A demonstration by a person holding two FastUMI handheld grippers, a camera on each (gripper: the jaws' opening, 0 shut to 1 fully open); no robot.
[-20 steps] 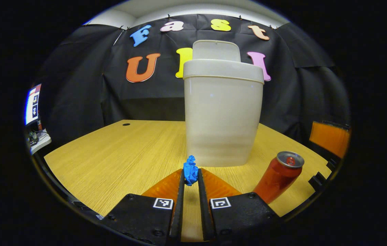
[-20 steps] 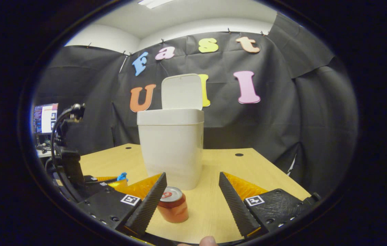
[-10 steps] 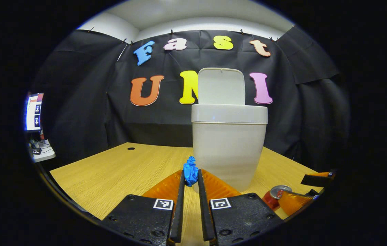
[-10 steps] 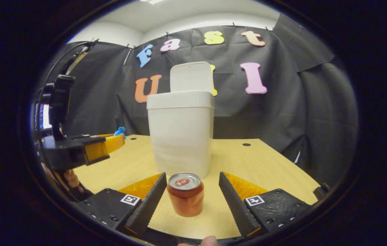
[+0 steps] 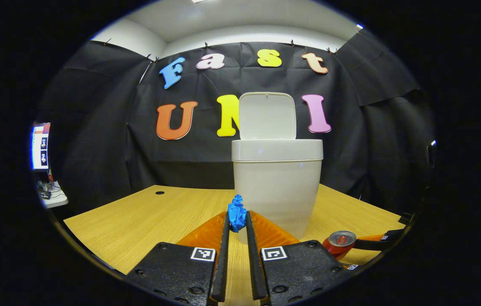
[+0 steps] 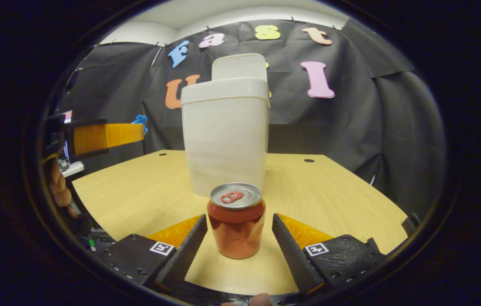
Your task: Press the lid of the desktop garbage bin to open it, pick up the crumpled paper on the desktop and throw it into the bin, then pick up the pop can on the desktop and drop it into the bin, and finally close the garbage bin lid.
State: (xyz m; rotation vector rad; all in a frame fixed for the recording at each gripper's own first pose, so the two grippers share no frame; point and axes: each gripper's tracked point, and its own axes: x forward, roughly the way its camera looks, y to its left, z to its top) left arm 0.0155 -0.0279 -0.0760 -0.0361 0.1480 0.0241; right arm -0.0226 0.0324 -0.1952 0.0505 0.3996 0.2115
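Crumpled paper stayed pinched in our left gripper and rose; our right gripper, jaws wide, had closed around the pop can, not gripped yet.

Even overhead light, sharp focus, heavy fisheye bending at edges, soft sheen on table

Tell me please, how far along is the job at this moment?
Done: the bin lid stands open above the white garbage bin. In hand: the left gripper is shut on the blue crumpled paper, not yet dropped in. The open right gripper brackets the upright red pop can on the wooden desktop. Left: both drops, then closing the lid.
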